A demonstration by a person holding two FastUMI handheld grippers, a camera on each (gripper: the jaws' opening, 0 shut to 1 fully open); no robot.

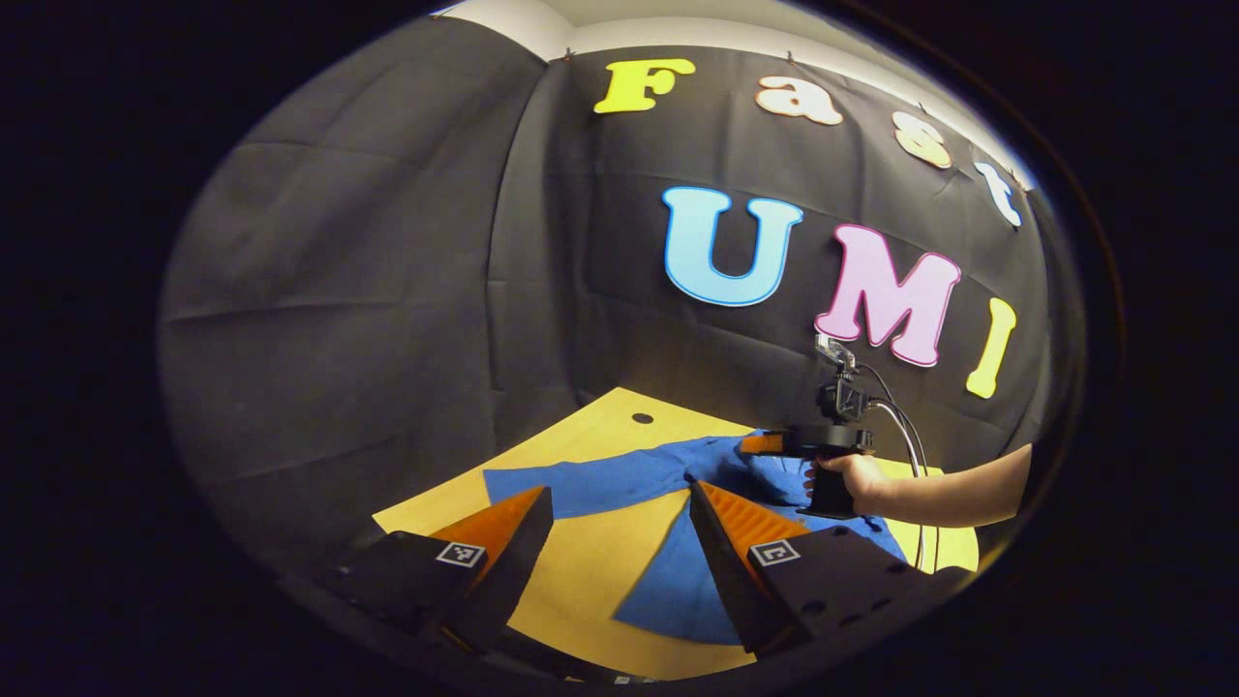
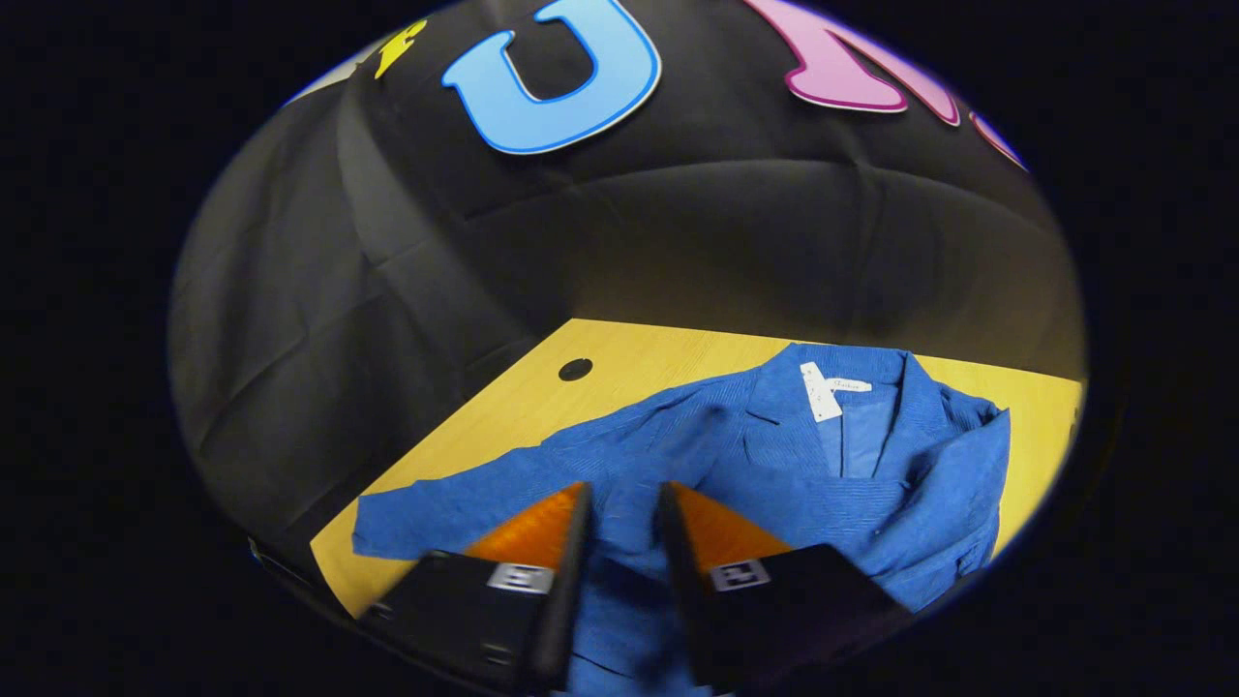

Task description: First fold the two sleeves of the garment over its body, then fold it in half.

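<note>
A blue jacket (image 2: 803, 484) lies on the yellow table (image 2: 639, 363), collar and white tags toward the wall. One sleeve (image 2: 436, 518) stretches out flat to the left in the right gripper view. The other sleeve (image 2: 968, 465) lies folded over the body. My right gripper (image 2: 624, 494) hovers over the jacket's chest near the outstretched sleeve, its fingers a narrow gap apart with flat cloth showing between them. My left gripper (image 1: 619, 494) stands wide open above the table and the jacket's (image 1: 678, 581) near edge, holding nothing. A hand holds the right gripper (image 1: 760, 443) over the far part of the jacket.
The table (image 1: 581, 571) has a small round hole (image 1: 642, 418) near its far left corner. Black cloth walls close in on the far and left sides. A cable (image 1: 910, 455) loops down behind the right gripper's handle, and a forearm (image 1: 949, 489) reaches in from the right.
</note>
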